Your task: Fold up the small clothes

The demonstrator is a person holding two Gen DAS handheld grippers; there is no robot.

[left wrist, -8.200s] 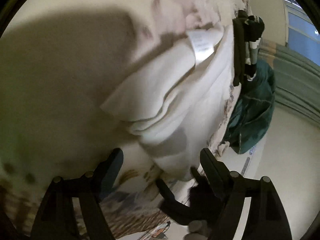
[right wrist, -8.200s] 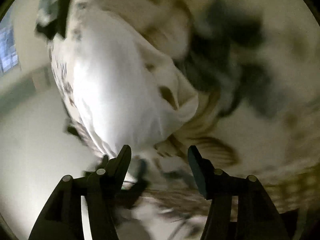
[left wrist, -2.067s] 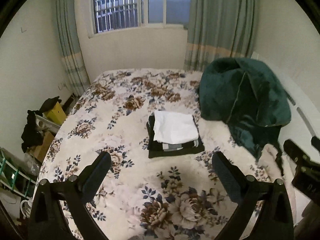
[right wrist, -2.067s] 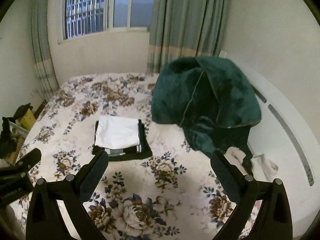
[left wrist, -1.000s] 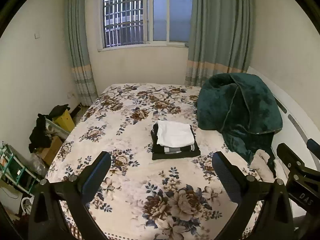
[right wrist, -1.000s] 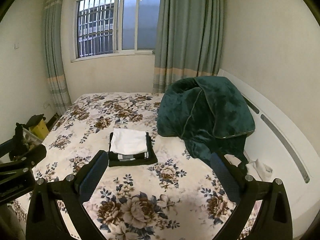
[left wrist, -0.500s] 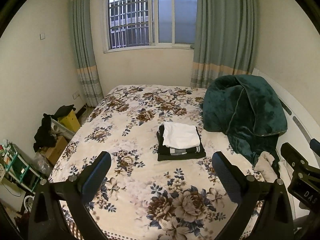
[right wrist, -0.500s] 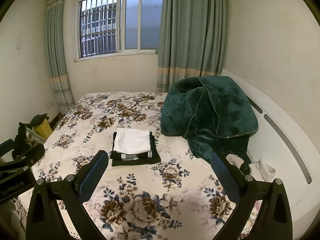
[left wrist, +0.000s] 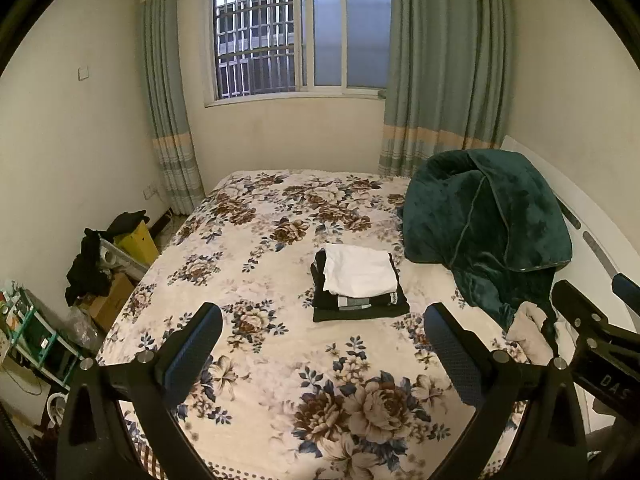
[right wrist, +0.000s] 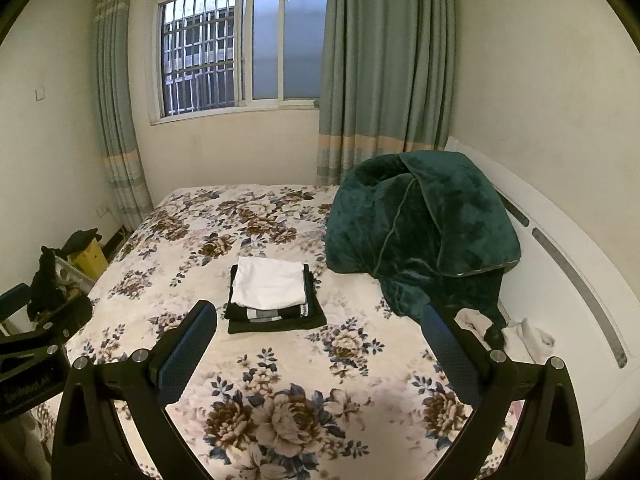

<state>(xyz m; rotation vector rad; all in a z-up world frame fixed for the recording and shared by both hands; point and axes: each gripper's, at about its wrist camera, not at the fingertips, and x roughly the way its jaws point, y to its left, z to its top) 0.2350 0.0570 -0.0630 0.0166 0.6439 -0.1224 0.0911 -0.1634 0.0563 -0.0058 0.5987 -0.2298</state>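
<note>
Left hand-held gripper (left wrist: 322,334): held above the near end of the bed, its two fingers spread wide apart, nothing caught between them.
Right hand-held gripper (right wrist: 320,330): likewise held over the near end of the bed with fingers parted wide and nothing gripped; its body is also seen at the right edge of the left wrist view.
Folded clothes (left wrist: 358,282): stacked in a neat pile near the middle of the bed, well apart from both hand-held grippers; a white piece (right wrist: 270,282) is laid on top, dark and striped pieces are seen beneath it.
Bed (left wrist: 256,264): covered by a cream spread printed with brown and blue flowers.
Green blanket (left wrist: 486,226): heaped on the bed against the white headboard (right wrist: 560,264), just beside the pile.
Pale garments (right wrist: 524,334): left crumpled below the blanket's edge by the headboard.
Window (right wrist: 240,46): barred, flanked by green curtains (right wrist: 384,68).
Floor clutter (left wrist: 106,264): boxes and dark items are seen beside the bed.
</note>
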